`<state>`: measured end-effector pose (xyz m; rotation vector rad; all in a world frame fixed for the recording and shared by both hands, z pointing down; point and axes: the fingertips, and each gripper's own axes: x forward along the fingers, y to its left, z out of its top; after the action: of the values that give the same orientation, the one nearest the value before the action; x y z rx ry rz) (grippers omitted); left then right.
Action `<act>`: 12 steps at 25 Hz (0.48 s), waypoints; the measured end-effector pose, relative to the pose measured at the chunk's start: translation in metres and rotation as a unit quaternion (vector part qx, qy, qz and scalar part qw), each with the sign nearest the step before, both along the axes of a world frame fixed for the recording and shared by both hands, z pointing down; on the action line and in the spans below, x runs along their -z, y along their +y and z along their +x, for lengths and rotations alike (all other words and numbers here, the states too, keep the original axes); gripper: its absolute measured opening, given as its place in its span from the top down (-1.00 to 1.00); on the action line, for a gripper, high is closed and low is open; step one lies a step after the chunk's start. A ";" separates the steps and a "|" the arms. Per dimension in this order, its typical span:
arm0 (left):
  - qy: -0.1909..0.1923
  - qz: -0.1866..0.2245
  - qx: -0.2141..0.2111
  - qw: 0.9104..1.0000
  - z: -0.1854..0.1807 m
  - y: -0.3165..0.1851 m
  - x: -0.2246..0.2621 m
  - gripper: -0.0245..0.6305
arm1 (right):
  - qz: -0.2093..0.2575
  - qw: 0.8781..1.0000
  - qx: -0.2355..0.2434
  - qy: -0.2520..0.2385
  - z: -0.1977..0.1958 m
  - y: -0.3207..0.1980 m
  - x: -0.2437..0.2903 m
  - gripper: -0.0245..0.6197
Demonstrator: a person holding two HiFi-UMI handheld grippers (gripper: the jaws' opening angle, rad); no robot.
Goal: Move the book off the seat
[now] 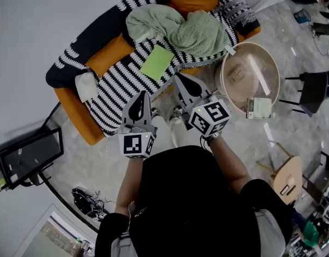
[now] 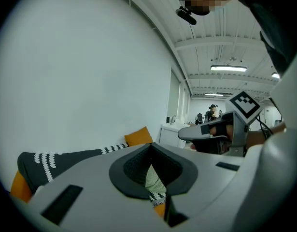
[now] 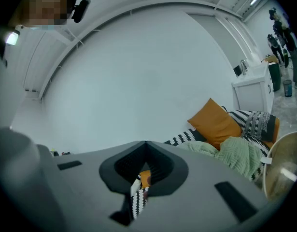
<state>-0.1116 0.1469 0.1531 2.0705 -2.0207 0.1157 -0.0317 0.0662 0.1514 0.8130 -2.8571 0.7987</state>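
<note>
Book [image 1: 157, 62] (green cover) lies on striped sofa [image 1: 116, 82].

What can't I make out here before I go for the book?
- The book: shows only in the head view, too small to judge thickness.
- The seat in the gripper views: blocked by the left claw and right claw themselves.
- What lies under the green blanket: covered.
- The boxy item at the round table rim: too small to name.
</note>
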 end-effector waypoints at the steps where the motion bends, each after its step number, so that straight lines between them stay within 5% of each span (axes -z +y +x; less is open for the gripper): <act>1: 0.003 -0.002 0.000 1.000 -0.001 -0.004 -0.004 0.90 | -0.006 1.000 -0.004 0.004 0.000 -0.003 -0.008 0.88; 12: 0.025 -0.036 -0.039 0.998 -0.013 -0.044 -0.064 0.90 | -0.062 0.997 -0.025 0.041 -0.020 -0.017 -0.077 0.88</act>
<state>-0.1242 0.1034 0.2166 2.0885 -1.8793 0.1472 -0.0520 0.0493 0.2282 0.8810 -2.6962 0.9159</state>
